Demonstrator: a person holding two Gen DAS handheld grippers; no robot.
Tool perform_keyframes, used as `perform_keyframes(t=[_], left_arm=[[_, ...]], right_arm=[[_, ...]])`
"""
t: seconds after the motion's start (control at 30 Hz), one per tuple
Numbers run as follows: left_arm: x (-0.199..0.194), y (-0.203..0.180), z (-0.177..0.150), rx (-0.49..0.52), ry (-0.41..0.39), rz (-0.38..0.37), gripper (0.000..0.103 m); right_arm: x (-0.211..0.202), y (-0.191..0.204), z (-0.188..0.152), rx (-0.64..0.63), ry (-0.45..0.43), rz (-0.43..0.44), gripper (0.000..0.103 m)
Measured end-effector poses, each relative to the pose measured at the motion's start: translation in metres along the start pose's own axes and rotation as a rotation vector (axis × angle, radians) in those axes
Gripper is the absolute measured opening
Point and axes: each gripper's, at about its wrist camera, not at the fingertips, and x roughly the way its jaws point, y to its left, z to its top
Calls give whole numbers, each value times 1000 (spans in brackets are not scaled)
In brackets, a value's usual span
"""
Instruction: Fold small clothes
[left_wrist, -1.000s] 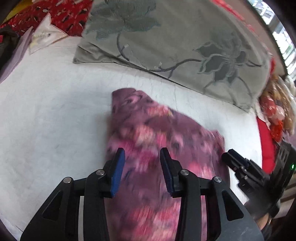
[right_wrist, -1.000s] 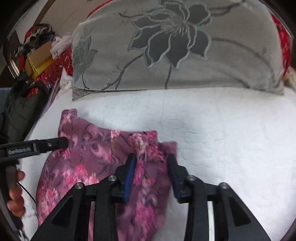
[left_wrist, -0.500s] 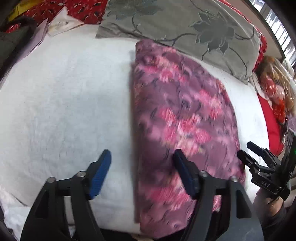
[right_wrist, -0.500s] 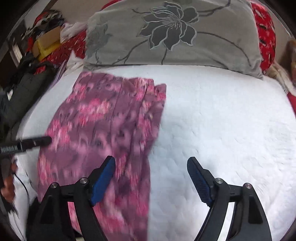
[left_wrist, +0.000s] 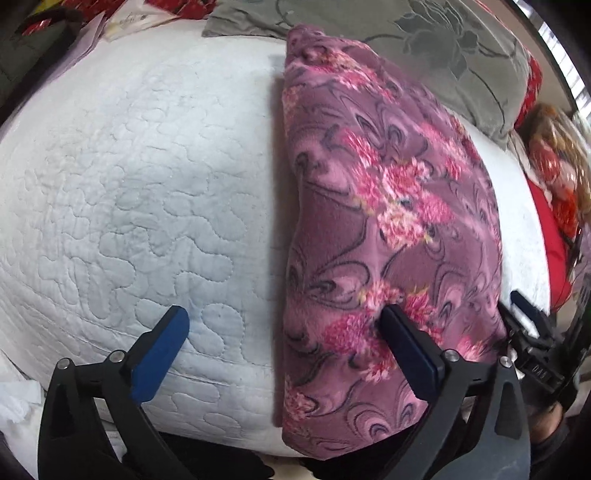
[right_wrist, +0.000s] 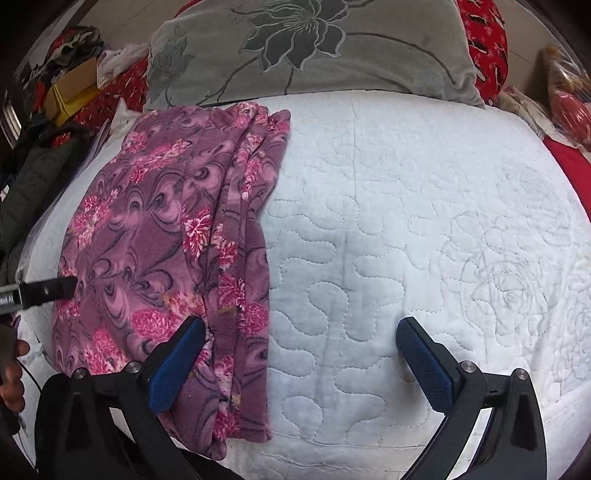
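Both pairs of jaws stand wide apart, gripping nothing: the left gripper (left_wrist: 284, 343) straddles the folded garment's (left_wrist: 388, 206) near-left edge, the right gripper (right_wrist: 301, 339) its near-right edge. The purple floral garment lies flat on a white quilted bedspread (right_wrist: 424, 221), stretching toward 12 o'clock. A grey flowered pillow (right_wrist: 314, 48) lies beyond it; dark clothing (right_wrist: 33, 173) is heaped at 9 o'clock.

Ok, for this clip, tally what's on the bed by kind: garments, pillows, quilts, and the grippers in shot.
Purple floral garment: 1, folded lengthwise
Grey floral pillow: 1
White quilt: 1
Grippers: 2, the left gripper and the right gripper, both open
Total: 5
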Motion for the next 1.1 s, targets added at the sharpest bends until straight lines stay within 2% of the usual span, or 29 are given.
perform_keyframes(t=[0.17,0.37,0.5,0.63,0.73,0.87,0.97,1.1], left_arm=[[2,-1,0,12,-7,5,103],[0,5,-6,13,-22,-1,103],[-1,6,-10,30,-28,4,103],[-7,5,-16,72,-16,-8,103],[-20,16,-28,68,-36,-19,103],[-42,26,-46,92,-111,58,103],[-56,23,-58,140,-168,102,103],[-68,8,-74,194,-206,154,103]], right_arm=[[-5,-3,-9,16,-22,12,102],[2,-9,1,52,27,53,103],[3,-1,5,2,60,9,102],[-1,0,2,6,74,-25,102],[-11,-6,-5,13,82,-90,103],[-17,-20,-21,-10,143,-330,102],[-43,-22,-29,14,74,-304,103],[-82,-2,-33,23,-52,-204,103]])
